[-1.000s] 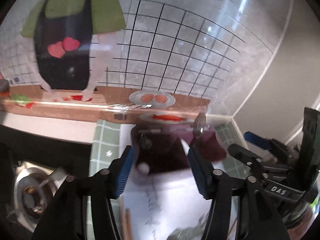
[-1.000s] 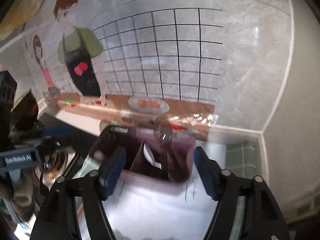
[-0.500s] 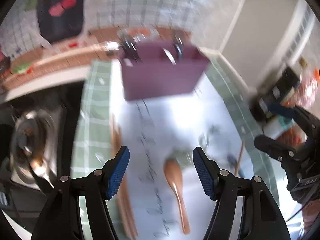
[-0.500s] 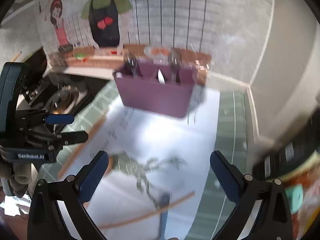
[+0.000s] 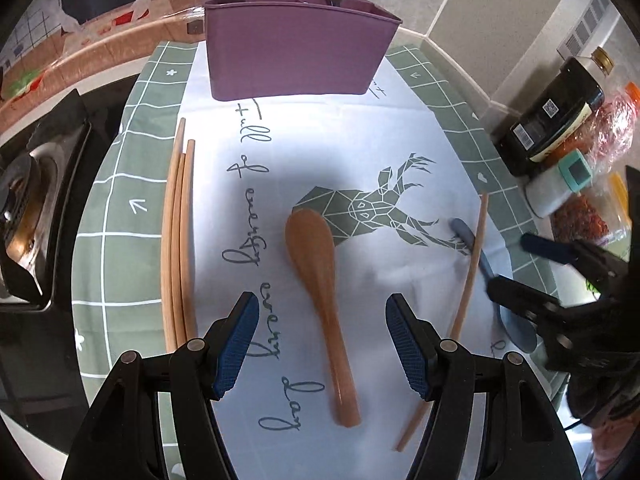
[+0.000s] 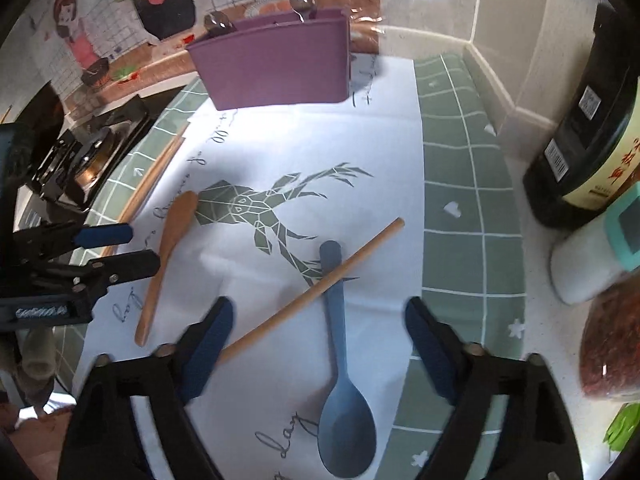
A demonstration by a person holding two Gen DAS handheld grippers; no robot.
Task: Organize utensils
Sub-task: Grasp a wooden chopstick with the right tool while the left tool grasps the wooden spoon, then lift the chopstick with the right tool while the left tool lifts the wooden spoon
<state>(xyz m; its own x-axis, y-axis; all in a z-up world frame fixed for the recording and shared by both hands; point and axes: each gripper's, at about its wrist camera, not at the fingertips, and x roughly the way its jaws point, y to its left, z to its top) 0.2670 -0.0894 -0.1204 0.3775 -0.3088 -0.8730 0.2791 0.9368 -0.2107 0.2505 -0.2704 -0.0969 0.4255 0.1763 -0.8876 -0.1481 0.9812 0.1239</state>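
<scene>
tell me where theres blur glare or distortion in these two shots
Left wrist view: sharp overall, fisheye bends the chopsticks and darkens the corners; the right gripper at the edge is smeared. Right wrist view: its own closing fingers are motion-blurred, glare on the wall film behind the purple holder.

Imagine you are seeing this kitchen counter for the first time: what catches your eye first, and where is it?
The purple caddy stands at the far end of the white deer-print cloth, two metal spoons poking above its rim. Mid-cloth lies a wooden spoon; to its right a single chopstick lies across a blue spoon. A bundle of chopsticks rests along the cloth's left edge.
</scene>
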